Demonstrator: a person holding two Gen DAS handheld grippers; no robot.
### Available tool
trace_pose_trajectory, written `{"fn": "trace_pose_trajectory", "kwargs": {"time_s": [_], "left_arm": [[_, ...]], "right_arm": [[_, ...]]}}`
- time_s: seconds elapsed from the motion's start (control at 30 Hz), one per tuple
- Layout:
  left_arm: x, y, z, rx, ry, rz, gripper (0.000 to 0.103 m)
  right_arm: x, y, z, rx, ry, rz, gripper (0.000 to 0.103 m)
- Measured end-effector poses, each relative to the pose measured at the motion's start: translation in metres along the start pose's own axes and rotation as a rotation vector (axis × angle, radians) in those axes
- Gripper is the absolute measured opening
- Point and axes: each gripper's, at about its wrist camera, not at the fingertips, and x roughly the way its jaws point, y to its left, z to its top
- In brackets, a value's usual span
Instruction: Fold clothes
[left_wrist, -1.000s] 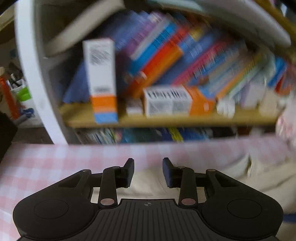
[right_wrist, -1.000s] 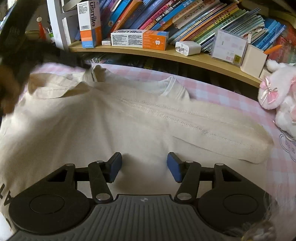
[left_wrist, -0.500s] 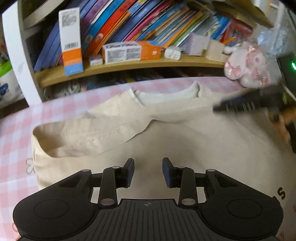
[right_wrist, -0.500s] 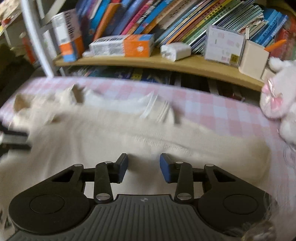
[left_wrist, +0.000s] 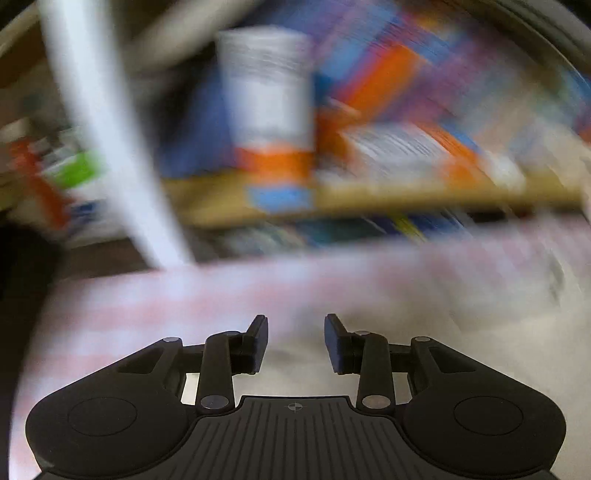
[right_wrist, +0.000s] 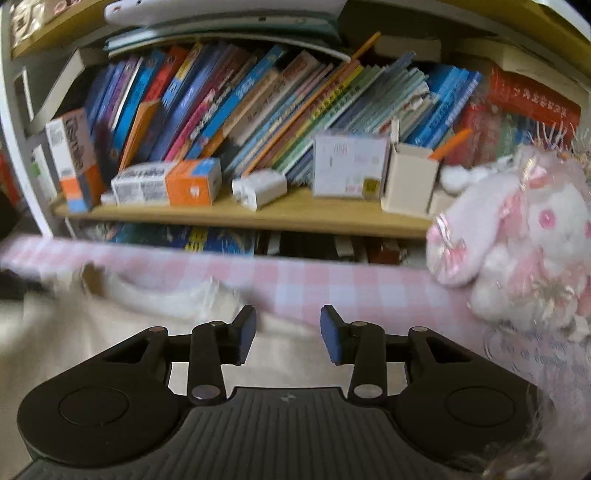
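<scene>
A beige T-shirt (right_wrist: 110, 325) lies on the pink checked tablecloth (right_wrist: 351, 284), its white neckline toward the shelf. My right gripper (right_wrist: 284, 336) hovers over the shirt's upper right part, open, nothing between its fingers. The left wrist view is heavily blurred by motion. There the left gripper (left_wrist: 295, 341) is open and empty, over the shirt's (left_wrist: 461, 332) left edge where beige cloth meets the pink tablecloth (left_wrist: 147, 302).
A wooden shelf (right_wrist: 295, 218) behind the table holds leaning books, an orange and white box (right_wrist: 166, 182), a white charger (right_wrist: 260, 188) and a small white holder (right_wrist: 408, 181). A pink plush toy (right_wrist: 517, 236) sits at the right. A white post (left_wrist: 110, 147) stands at the left.
Both grippers tilted up toward the shelf. The left one swung back to the shirt's left side, blurring its view. The right gripper's gap widened a little.
</scene>
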Motion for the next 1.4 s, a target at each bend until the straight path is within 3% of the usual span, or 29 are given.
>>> {"fn": "trace_pose_trajectory", "kwargs": {"time_s": [0.07,0.13,0.33,0.5,0.53,0.6,0.63,0.7,0.73,0.77,0.87,0.93,1.0,1.03,1.27,1.37,1.4], "left_arm": [[-0.011,0.027,0.004,-0.093,-0.036,-0.004,0.034],[-0.025,0.045,0.0,-0.103,-0.054,-0.019,0.034],[-0.046,0.067,-0.051,-0.038,0.02,-0.096,0.034],[-0.043,0.078,-0.076,-0.144,0.064,-0.095,0.034],[-0.042,0.079,-0.077,-0.157,0.065,-0.093,0.034],[-0.043,0.08,-0.076,-0.171,0.061,-0.088,0.034],[-0.044,0.08,-0.076,-0.173,0.055,-0.093,0.034],[-0.046,0.082,-0.074,-0.174,0.05,-0.101,0.035],[-0.045,0.083,-0.073,-0.178,0.053,-0.101,0.035],[-0.043,0.084,-0.073,-0.186,0.059,-0.104,0.035],[-0.038,0.084,-0.071,-0.203,0.074,-0.11,0.035],[-0.034,0.082,-0.068,-0.2,0.078,-0.111,0.035],[-0.03,0.081,-0.066,-0.197,0.082,-0.112,0.035],[-0.028,0.081,-0.064,-0.198,0.083,-0.113,0.035],[-0.015,0.085,-0.053,-0.244,0.059,-0.153,0.036],[-0.013,0.088,-0.055,-0.281,0.047,-0.197,0.029],[-0.013,0.088,-0.055,-0.293,0.049,-0.216,0.016]], "right_arm": [[-0.004,-0.01,-0.009,0.012,0.017,-0.011,0.039],[-0.008,-0.02,-0.017,0.023,0.033,-0.021,0.04],[-0.017,-0.053,-0.04,0.084,0.082,-0.052,0.04],[0.0,-0.08,-0.041,0.249,0.128,0.004,0.04],[0.003,-0.082,-0.041,0.269,0.135,0.017,0.039],[0.009,-0.084,-0.041,0.307,0.148,0.045,0.012],[0.004,-0.079,-0.038,0.287,0.133,0.066,0.005],[-0.007,-0.07,-0.031,0.25,0.098,0.109,0.005],[-0.019,-0.067,-0.028,0.247,0.041,0.144,0.005],[-0.025,-0.067,-0.026,0.257,0.008,0.139,0.005],[-0.004,-0.072,-0.031,0.276,0.086,0.003,0.006],[0.011,-0.068,-0.036,0.236,0.13,-0.025,0.014],[0.011,-0.063,-0.038,0.215,0.109,-0.026,0.023],[0.009,-0.061,-0.038,0.215,0.102,-0.027,0.033],[-0.036,-0.046,-0.053,0.143,0.078,-0.019,0.035],[-0.058,-0.04,-0.075,0.142,0.103,-0.018,0.035],[-0.065,-0.037,-0.083,0.135,0.113,-0.023,0.035]]}}
